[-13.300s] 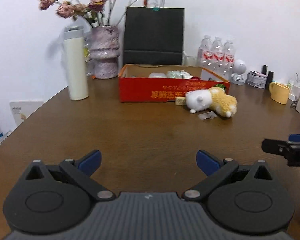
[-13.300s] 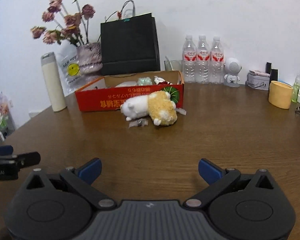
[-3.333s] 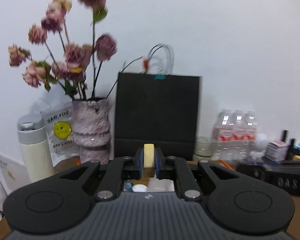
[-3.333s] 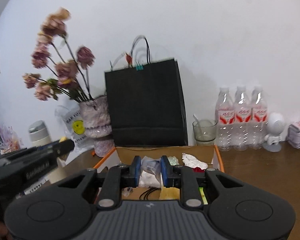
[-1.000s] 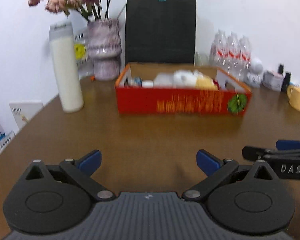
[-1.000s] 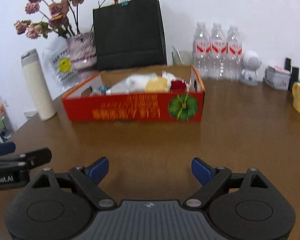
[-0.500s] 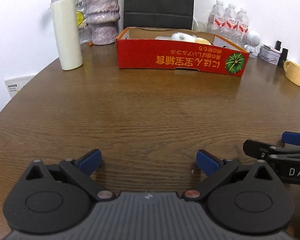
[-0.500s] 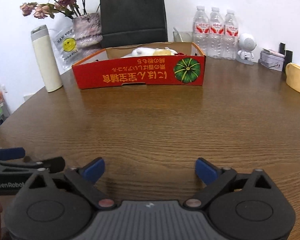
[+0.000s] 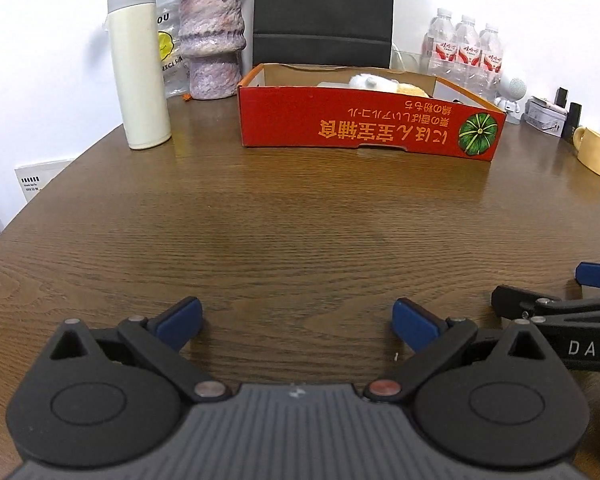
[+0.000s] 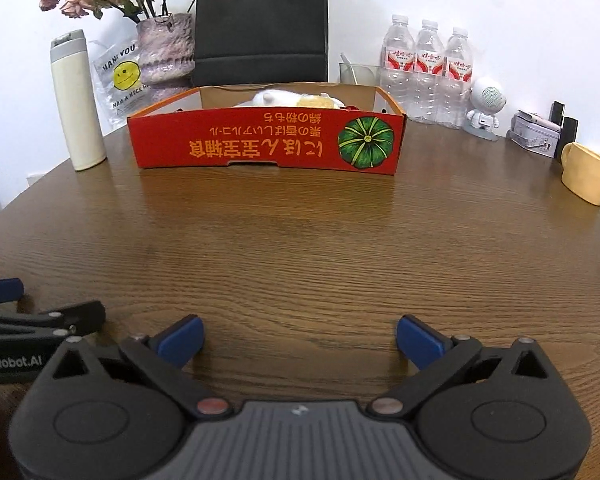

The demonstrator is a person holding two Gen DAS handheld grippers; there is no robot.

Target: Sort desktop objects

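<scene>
A red cardboard box (image 9: 364, 130) (image 10: 260, 144) stands across the far middle of the brown table (image 9: 292, 232) (image 10: 300, 248). A white and yellow plush toy (image 9: 380, 82) (image 10: 292, 100) pokes above its rim. My left gripper (image 9: 296, 318) is open low over the near table, with nothing between its blue pads. My right gripper (image 10: 300, 338) is beside it, its jaws still opening wide and empty. Each gripper shows at the edge of the other's view: the right gripper (image 9: 556, 304) at the right edge, the left gripper (image 10: 40, 312) at the left edge.
A white thermos (image 9: 138, 68) (image 10: 78, 108) and a flower vase (image 9: 210, 40) (image 10: 164, 50) stand at the back left. A black bag (image 10: 260, 20) rises behind the box. Water bottles (image 10: 428, 76), a small white robot figure (image 10: 485, 108), a tin (image 10: 534, 138) and a yellow mug (image 10: 586, 172) (image 9: 596, 152) line the right.
Both views have dropped a little toward the table and sharpened. The right gripper's pads have spread wider. The box and its contents have not moved.
</scene>
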